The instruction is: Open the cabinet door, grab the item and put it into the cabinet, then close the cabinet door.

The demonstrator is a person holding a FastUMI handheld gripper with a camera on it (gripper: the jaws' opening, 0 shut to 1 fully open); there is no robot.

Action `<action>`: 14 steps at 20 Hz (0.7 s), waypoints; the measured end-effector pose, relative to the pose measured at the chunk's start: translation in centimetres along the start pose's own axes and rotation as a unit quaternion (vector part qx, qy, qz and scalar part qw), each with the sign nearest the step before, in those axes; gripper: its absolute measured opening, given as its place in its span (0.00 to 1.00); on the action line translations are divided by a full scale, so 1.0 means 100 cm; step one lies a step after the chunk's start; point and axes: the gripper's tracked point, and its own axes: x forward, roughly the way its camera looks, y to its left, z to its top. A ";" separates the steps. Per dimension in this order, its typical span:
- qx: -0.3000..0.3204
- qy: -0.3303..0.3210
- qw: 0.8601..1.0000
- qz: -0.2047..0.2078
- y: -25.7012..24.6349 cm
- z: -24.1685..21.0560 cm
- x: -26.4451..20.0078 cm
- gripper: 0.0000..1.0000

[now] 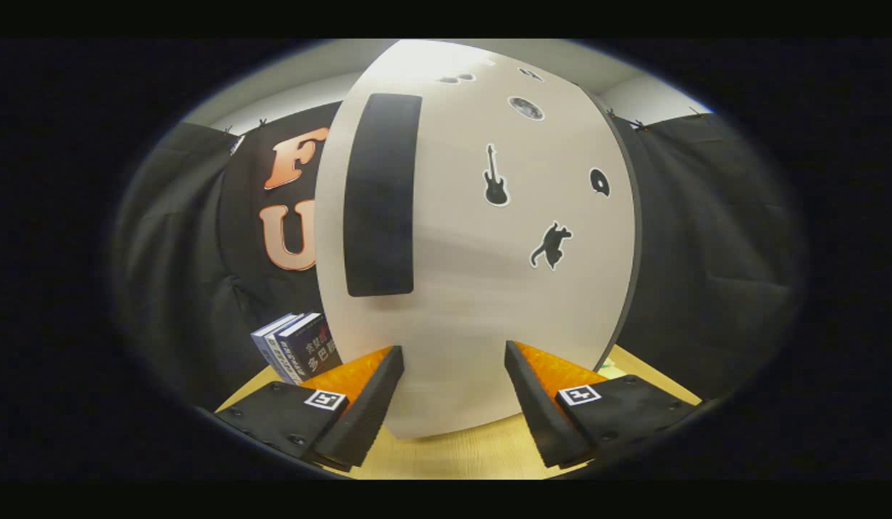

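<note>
A pale cabinet door (pixel 475 288) stands close in front of me, with a tall black handle strip (pixel 381 194) on its left part and small black stickers (a guitar, a cat, others) on the right. The door looks shut. My gripper (pixel 453 360) is open, its two fingers spread just short of the door's lower part, nothing between them. A few dark blue books (pixel 298 349) stand on the table left of the cabinet, beyond the left finger.
The cabinet rests on a light wooden table (pixel 453 454). Black cloth walls hang behind the books and to the cabinet's right. A small pale object (pixel 619 371) lies on the table by the cabinet's right edge, mostly hidden by the right finger.
</note>
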 end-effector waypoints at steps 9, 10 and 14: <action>0.023 0.002 0.999 -0.023 -0.021 0.003 -0.039 0.93; 0.019 -0.001 0.999 -0.026 -0.026 0.008 -0.047 0.93; 0.015 -0.009 1.000 -0.023 -0.041 0.034 -0.081 0.93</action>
